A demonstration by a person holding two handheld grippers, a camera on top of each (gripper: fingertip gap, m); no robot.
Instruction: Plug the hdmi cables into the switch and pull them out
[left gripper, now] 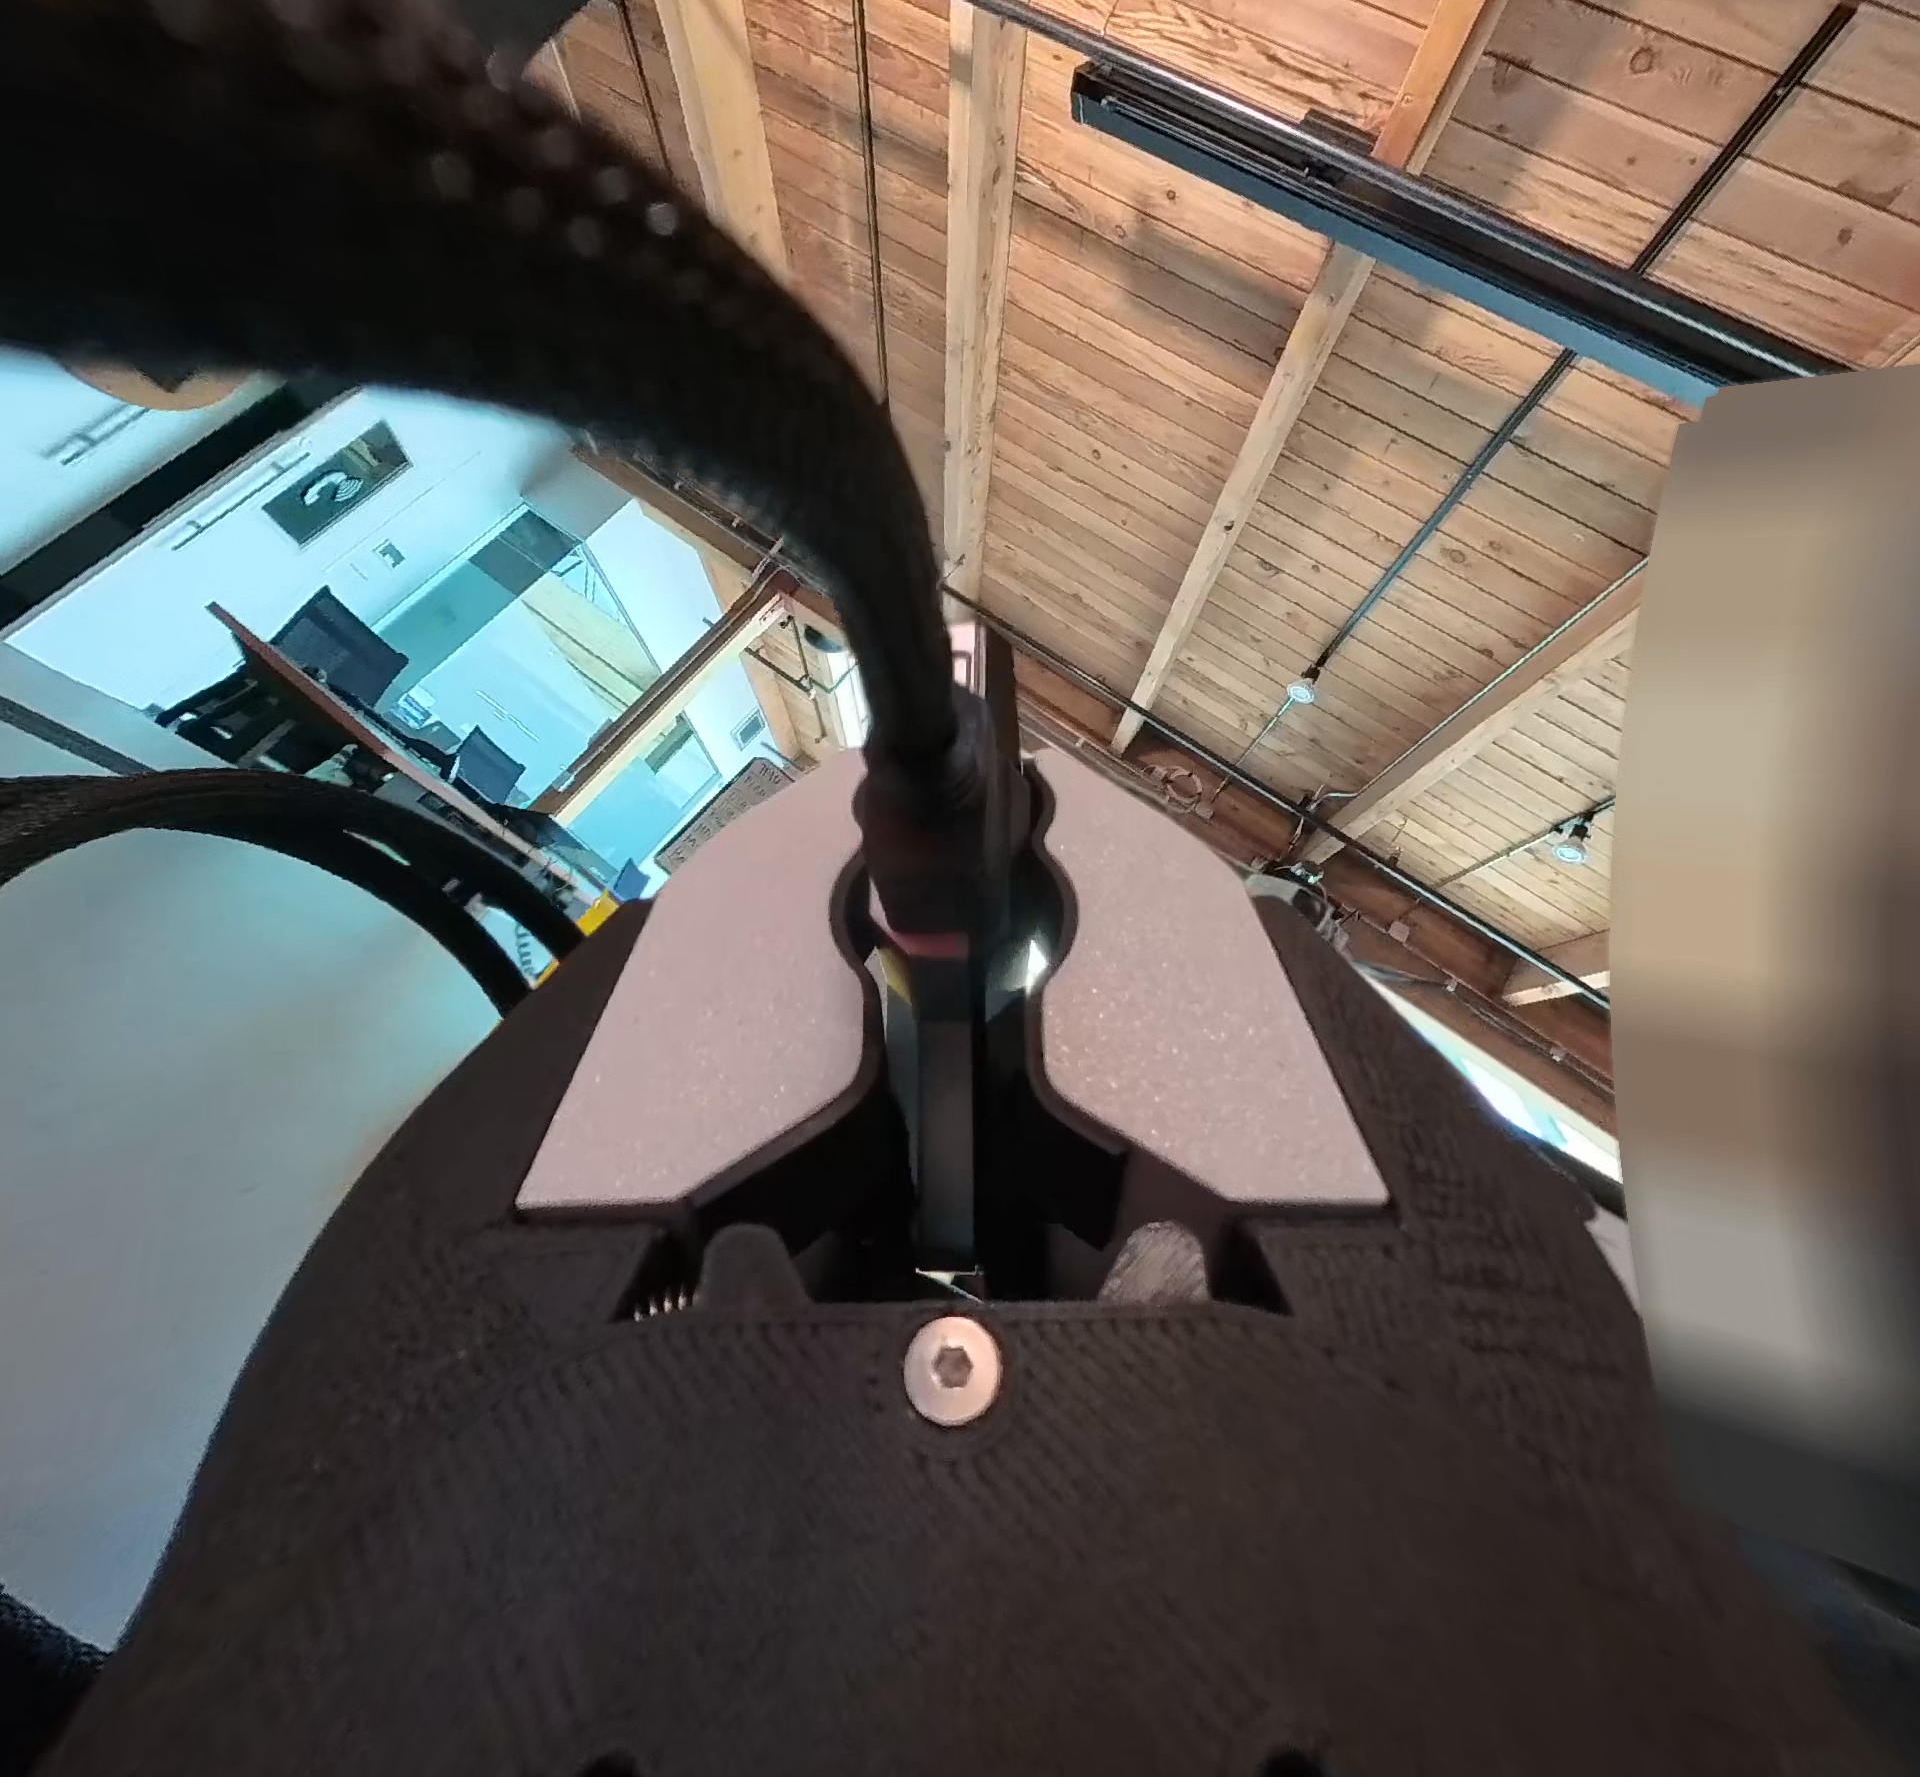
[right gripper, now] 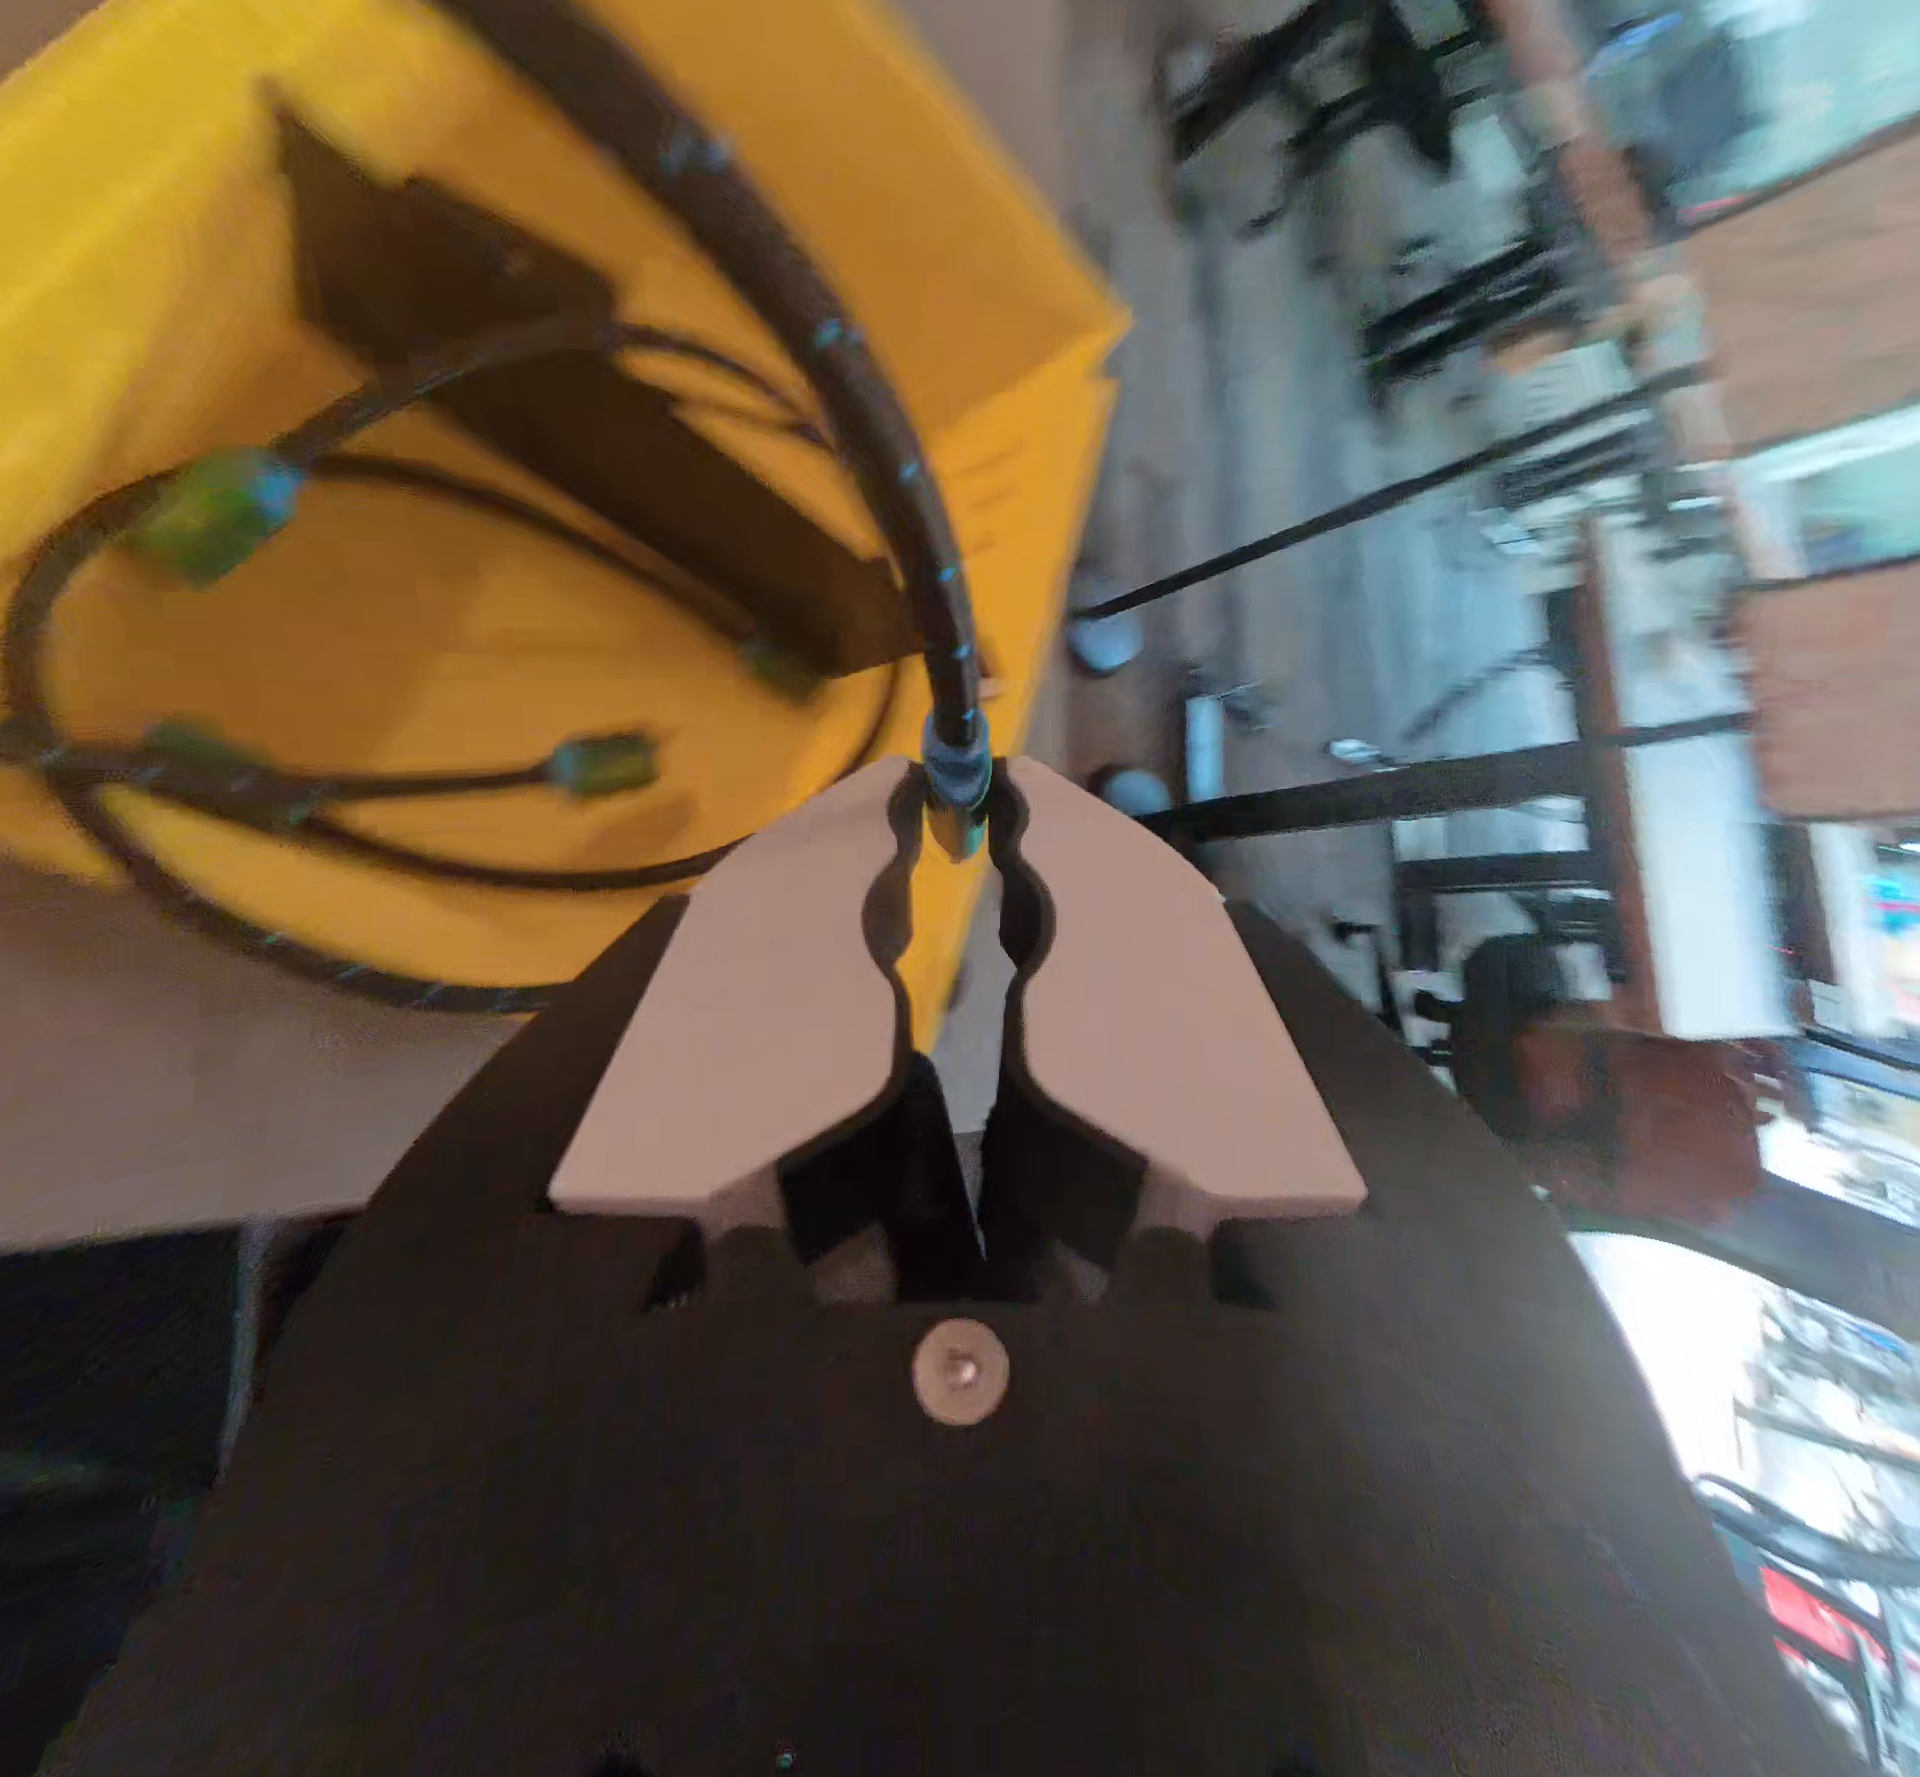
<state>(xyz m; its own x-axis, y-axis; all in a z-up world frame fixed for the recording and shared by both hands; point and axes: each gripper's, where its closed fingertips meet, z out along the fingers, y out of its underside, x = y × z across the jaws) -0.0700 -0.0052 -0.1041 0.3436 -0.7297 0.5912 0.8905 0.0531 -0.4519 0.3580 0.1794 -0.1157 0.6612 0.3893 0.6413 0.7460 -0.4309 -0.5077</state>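
Note:
In the left wrist view my left gripper (left gripper: 951, 792) points up at the ceiling. It is shut on the black plug (left gripper: 920, 886) of a thick black braided HDMI cable (left gripper: 582, 273), which arcs up and to the left, close to the camera. In the blurred right wrist view my right gripper (right gripper: 956, 782) is shut on the grey-blue plug (right gripper: 954, 808) of a black braided cable with blue flecks (right gripper: 831, 345). Beyond it a long black switch box (right gripper: 540, 408) lies on a yellow box (right gripper: 883, 117), with several thin cables with green plugs (right gripper: 213, 512) around it.
The yellow box sits on a tan table (right gripper: 208, 1083), and its right edge is close to my right fingertips. Past that edge are the floor, black furniture and desks (right gripper: 1455, 169). A wooden plank ceiling with beams (left gripper: 1247, 325) and a black light rail (left gripper: 1351, 179) fills the left view.

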